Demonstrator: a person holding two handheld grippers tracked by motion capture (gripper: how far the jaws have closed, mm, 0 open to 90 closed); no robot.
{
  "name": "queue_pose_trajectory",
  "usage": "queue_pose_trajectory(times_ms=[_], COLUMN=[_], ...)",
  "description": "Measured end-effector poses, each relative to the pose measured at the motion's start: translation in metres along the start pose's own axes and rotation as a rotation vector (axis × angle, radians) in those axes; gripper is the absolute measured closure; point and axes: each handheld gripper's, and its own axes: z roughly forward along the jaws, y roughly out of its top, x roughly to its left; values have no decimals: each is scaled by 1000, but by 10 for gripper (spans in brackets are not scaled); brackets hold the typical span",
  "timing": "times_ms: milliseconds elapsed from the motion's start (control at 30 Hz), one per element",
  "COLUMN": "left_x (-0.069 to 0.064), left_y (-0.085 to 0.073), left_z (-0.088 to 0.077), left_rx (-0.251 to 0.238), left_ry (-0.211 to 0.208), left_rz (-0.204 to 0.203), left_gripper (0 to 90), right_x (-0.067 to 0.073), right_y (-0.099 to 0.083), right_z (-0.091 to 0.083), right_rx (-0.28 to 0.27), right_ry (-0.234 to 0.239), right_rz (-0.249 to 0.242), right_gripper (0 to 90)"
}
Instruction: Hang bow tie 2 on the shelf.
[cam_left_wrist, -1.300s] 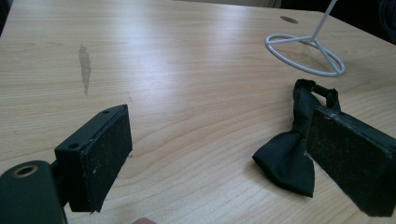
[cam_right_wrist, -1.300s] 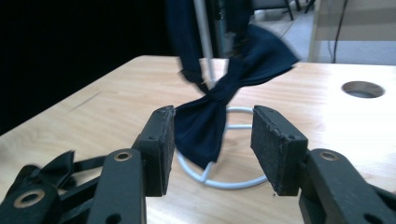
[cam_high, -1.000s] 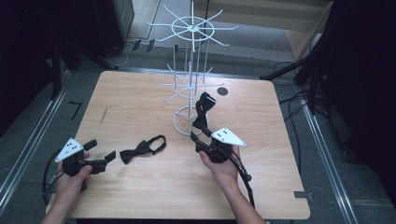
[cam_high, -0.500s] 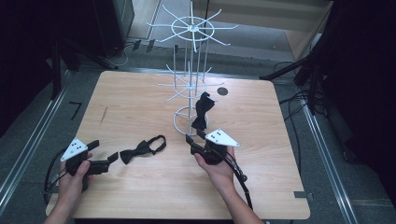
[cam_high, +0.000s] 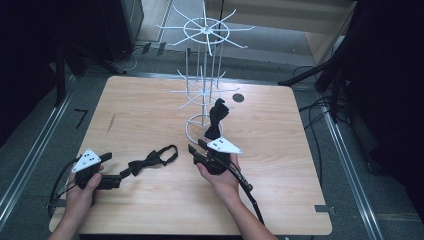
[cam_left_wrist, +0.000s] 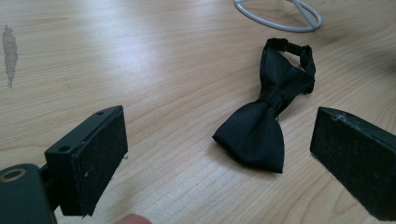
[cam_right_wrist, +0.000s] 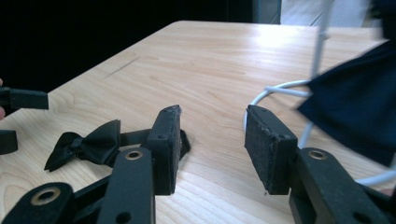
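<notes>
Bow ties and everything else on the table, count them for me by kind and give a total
Black bow ties: 2, one flat on the wood, one hanging on the rack
White wire rack: 1
Handheld tools: 2, left tool and right tool
Total: 5

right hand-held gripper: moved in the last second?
Yes. The right hand-held gripper has pulled back toward the person and slightly left, away from the black bow tie hanging on the white wire rack, whose ring base stays put.
</notes>
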Motion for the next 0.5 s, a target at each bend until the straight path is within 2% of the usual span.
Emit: queue_pose_trajectory(times_ms=[267,433,500], left_x=[0,1,2], left_y=[0,-1,-1], left_z=[-1,-3,-5], left_rx=[-13,-30,-55], left_ry=[8,47,71], left_rz=[8,10,17], left_gripper=[47,47,47], right_x=[8,14,18], right_y=[-8,-9,-11], right_z=[18,26,32], right_rx=[64,87,105], right_ry=[5,15,17], right_rz=[-26,-27,-38], right_gripper=[573,573,573])
